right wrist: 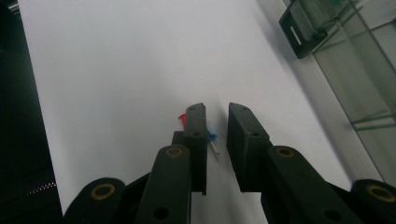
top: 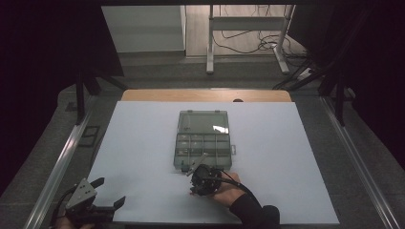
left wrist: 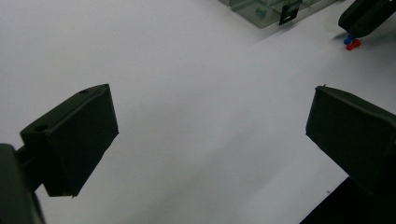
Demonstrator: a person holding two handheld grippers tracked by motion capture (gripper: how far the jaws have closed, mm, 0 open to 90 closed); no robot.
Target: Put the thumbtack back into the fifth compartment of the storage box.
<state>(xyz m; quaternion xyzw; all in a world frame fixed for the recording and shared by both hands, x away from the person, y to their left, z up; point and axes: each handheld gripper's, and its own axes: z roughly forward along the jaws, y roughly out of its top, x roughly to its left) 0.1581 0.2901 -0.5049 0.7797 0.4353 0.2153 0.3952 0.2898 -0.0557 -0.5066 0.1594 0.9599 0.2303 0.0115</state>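
A clear compartment box [top: 204, 140] with its lid closed lies mid-sheet; its black latch [right wrist: 301, 28] faces me. Just in front of it, my right gripper [top: 194, 183] points down at the white sheet. In the right gripper view its jaws [right wrist: 217, 109] stand a narrow gap apart, with a blue pushpin [right wrist: 212, 136] lying on the sheet between them. A red pushpin [right wrist: 182, 117] peeks out beside the left jaw. My left gripper [top: 111, 191] rests at the sheet's near left corner, jaws wide open [left wrist: 210, 116] and empty. From there I see both pins [left wrist: 351, 43] under the right gripper [left wrist: 366, 16].
The white sheet [top: 143, 143] covers most of the table, with metal rails [top: 62, 162] along both sides. Beyond the far edge are a stand's legs [top: 210, 52] and cables on the floor. A dark sleeve [top: 253, 210] enters from the bottom.
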